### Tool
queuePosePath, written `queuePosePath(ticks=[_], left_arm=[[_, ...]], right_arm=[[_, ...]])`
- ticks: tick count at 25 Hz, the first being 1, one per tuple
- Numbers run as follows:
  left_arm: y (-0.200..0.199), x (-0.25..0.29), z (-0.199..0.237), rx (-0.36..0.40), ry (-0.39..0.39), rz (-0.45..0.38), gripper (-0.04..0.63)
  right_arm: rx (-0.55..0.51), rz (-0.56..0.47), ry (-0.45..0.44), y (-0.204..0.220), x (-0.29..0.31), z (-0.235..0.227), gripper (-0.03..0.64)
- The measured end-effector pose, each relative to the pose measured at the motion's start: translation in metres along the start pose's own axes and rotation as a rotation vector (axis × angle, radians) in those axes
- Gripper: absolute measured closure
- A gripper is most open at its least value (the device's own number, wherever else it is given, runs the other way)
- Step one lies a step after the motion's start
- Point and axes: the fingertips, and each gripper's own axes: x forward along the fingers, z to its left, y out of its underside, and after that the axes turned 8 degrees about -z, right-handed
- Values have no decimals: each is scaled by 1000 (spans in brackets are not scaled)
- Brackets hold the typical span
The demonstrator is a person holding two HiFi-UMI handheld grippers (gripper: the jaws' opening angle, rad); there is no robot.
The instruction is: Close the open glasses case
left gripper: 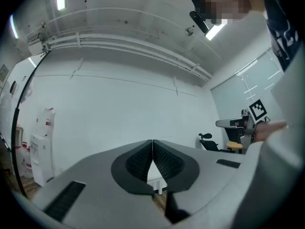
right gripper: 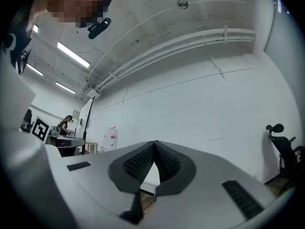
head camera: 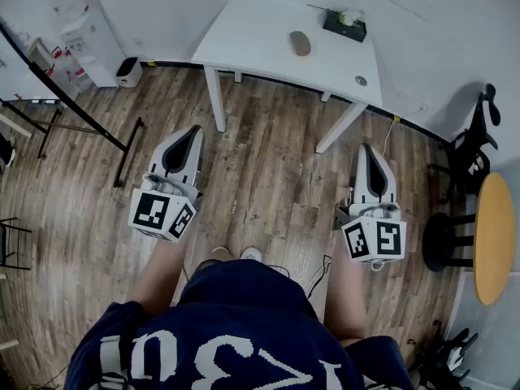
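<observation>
A small grey-brown oval glasses case (head camera: 300, 42) lies on the white table (head camera: 260, 39) at the far side of the room; from here I cannot tell whether its lid is up. Both grippers hang over the wooden floor, well short of the table. My left gripper (head camera: 194, 129) has its jaws pressed together with nothing between them; in the left gripper view its tips (left gripper: 152, 141) meet against a bare white wall. My right gripper (head camera: 367, 147) is shut and empty too, its tips (right gripper: 155, 142) touching. Neither gripper view shows the case.
A dark tissue box (head camera: 344, 24) and a small round disc (head camera: 360, 80) also sit on the table. A black office chair (head camera: 475, 140) and a round wooden table (head camera: 496, 238) stand at the right. At left are a black stand (head camera: 81, 116), a white bin (head camera: 128, 71) and a cabinet (head camera: 81, 23).
</observation>
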Motion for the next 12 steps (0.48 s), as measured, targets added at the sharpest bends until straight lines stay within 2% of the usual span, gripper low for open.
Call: queuePosePath(ticks=[5, 9, 12], left_arm=[[4, 10, -3, -6, 12, 8, 580], [7, 16, -5, -4, 17, 19, 580], [9, 21, -3, -5, 23, 23, 580]], right_arm=[[31, -15, -50, -3, 3, 3, 594], [44, -28, -37, -5, 3, -3, 594], [98, -47, -55, -7, 7, -1, 594]])
